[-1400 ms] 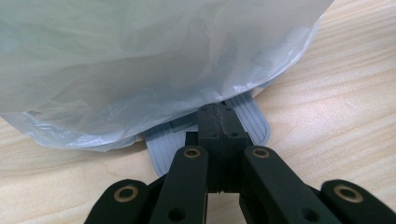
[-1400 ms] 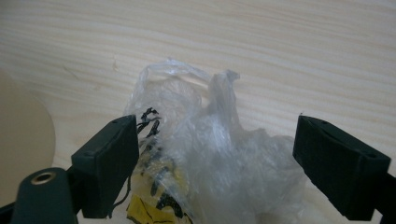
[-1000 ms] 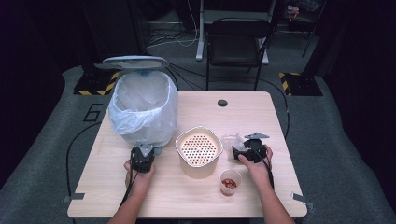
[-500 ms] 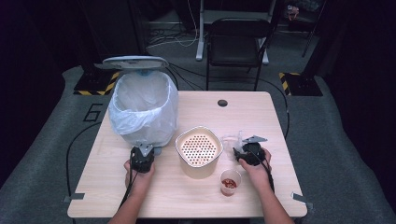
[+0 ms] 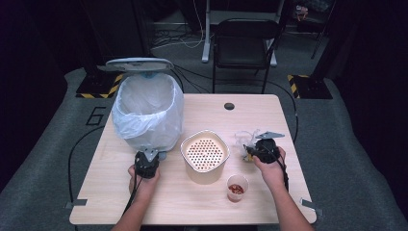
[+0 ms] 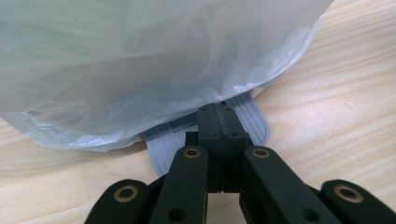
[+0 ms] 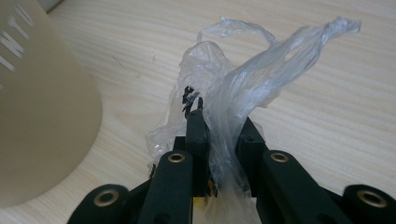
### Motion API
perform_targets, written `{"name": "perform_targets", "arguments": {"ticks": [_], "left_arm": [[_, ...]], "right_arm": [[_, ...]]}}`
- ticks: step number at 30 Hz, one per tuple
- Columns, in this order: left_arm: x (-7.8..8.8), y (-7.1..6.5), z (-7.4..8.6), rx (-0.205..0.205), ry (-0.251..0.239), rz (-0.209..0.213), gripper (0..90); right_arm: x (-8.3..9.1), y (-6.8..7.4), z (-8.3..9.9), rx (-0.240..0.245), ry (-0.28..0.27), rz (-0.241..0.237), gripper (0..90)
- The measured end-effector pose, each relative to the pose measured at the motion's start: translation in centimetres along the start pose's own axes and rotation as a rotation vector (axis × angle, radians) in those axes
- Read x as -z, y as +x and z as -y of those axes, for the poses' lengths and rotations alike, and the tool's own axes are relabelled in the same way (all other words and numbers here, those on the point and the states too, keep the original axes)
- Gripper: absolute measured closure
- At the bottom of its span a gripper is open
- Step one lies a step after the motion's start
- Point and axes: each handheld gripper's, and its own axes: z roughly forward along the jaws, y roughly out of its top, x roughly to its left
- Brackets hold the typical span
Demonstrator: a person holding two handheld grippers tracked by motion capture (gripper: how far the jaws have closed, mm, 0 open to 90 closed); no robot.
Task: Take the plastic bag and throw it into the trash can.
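Plastic wrapper (image 7: 243,98), clear and crumpled, sits pinched in right gripper (image 7: 219,126), whose jaws have just been closing on it, right of beige strainer bowl (image 5: 204,154); left gripper (image 6: 219,121) clenched, pressing grey pedal (image 6: 163,144) of lined bin (image 5: 146,113); small cup (image 5: 236,186) near front edge.

High view looking down over the whole table (image 5: 202,202), left gripper view close against the bin bag (image 6: 140,60), right gripper view close on the tabletop, table shared by all.
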Motion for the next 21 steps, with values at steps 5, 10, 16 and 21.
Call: {"name": "perform_targets", "arguments": {"ticks": [5,10,16,21], "left_arm": [[0.0,0.1,0.0,0.004,0.0,0.006,90.0],[0.0,0.0,0.0,0.002,-0.003,-0.002,90.0],[0.0,0.0,0.0,0.0,0.0,0.0,90.0],[0.0,-0.1,0.0,-0.007,-0.005,-0.009,90.0]], "right_arm": [[1.5,0.0,-1.5,-0.005,-0.015,-0.019,80.0],[3.7,0.2,-3.4,0.018,-0.059,-0.027,80.1],[6.9,0.9,-5.8,0.039,-0.12,-0.045,80.1],[8.9,1.5,-7.7,0.08,-0.132,-0.052,80.0]]}}
